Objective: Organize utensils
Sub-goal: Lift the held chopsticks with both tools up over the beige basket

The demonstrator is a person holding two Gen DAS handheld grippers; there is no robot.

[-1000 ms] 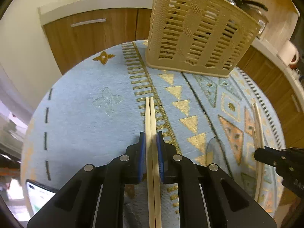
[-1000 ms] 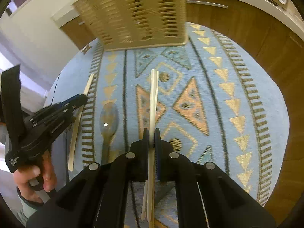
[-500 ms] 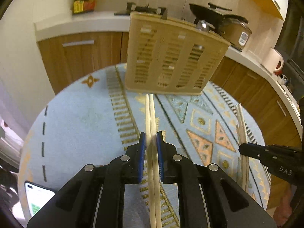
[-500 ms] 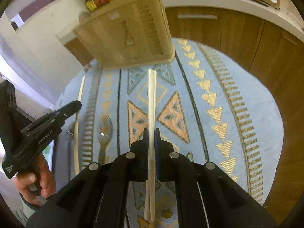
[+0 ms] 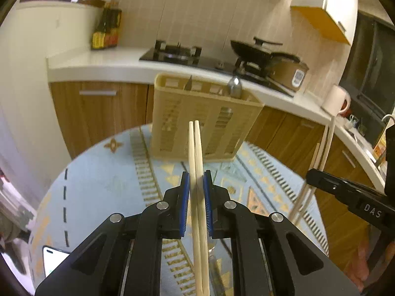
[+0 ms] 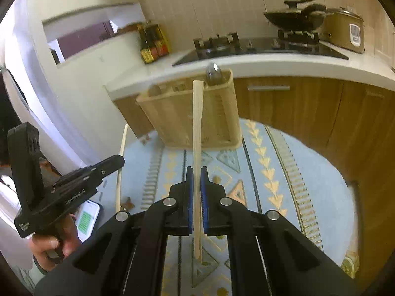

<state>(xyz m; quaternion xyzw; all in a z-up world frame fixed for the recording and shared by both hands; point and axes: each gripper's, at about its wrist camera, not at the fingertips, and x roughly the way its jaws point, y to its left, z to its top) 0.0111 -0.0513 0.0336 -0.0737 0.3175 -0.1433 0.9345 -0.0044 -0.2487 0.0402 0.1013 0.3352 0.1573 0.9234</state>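
Note:
My left gripper [image 5: 196,180] is shut on a pair of pale wooden chopsticks [image 5: 195,148], held above the round table and pointing at the beige slatted utensil basket [image 5: 205,120]. My right gripper [image 6: 197,175] is shut on a second pair of chopsticks [image 6: 197,123], also aimed at the basket [image 6: 172,116]. A metal spoon [image 6: 213,72] and another utensil stand in the basket. The right gripper shows at the right of the left wrist view [image 5: 345,192]; the left gripper shows at the left of the right wrist view [image 6: 74,185].
The table has a blue patterned cloth [image 5: 103,180]. A phone [image 6: 86,218] lies at its left edge. Behind stand wooden cabinets [image 5: 98,113], a white counter with a stove [image 5: 172,51], a wok [image 5: 256,51], a rice cooker [image 5: 291,71] and sauce bottles [image 5: 106,29].
Both grippers have lifted and tilted up with their chopsticks, so the views now show the basket's top and the kitchen counter behind it.

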